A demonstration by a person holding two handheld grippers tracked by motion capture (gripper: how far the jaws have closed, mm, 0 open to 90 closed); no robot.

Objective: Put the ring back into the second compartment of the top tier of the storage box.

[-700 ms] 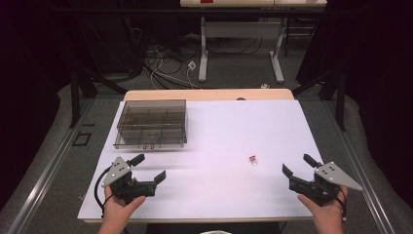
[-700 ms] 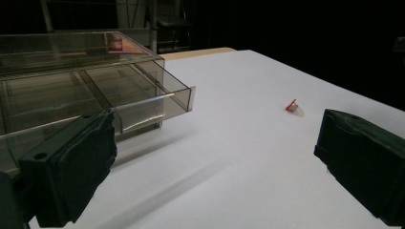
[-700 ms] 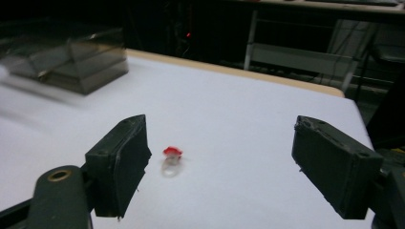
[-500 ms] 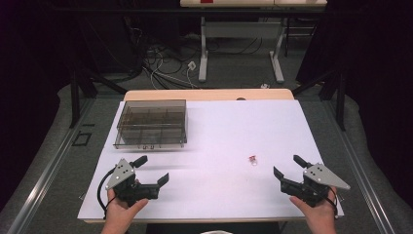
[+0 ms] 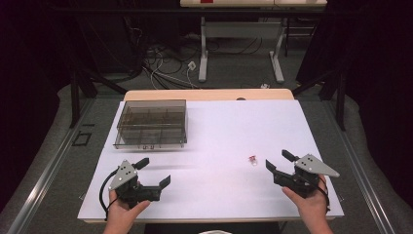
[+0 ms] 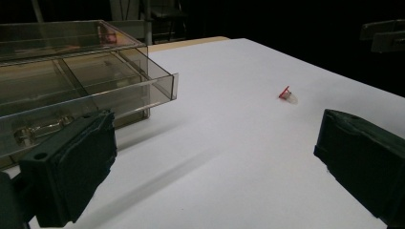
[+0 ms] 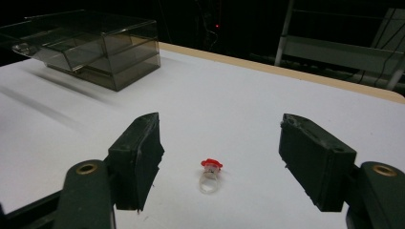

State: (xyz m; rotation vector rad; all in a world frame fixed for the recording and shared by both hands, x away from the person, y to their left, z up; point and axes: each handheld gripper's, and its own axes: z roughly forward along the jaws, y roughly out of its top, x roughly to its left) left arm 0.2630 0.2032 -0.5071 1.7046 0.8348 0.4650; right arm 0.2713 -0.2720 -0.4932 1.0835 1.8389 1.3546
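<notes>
A small ring (image 5: 252, 159) with a red top and a clear band lies on the white table (image 5: 219, 122), right of centre. In the right gripper view the ring (image 7: 210, 174) sits on the table between and just ahead of the two black jaws. My right gripper (image 5: 276, 159) (image 7: 219, 121) is open, a short way right of the ring and pointing at it. My left gripper (image 5: 156, 170) (image 6: 215, 157) is open and empty at the front left. From there the ring (image 6: 286, 94) lies farther off, with the right gripper (image 6: 384, 36) at the upper right.
A smoky transparent compartment box (image 5: 152, 123) (image 6: 71, 76) (image 7: 90, 45) stands at the back left of the table. A wooden strip (image 5: 209, 94) runs along the far edge. Beyond it are cables and desk legs on a dark floor.
My right gripper has moved left across the table and now has the ring between its open jaws. The left gripper has shifted only slightly.
</notes>
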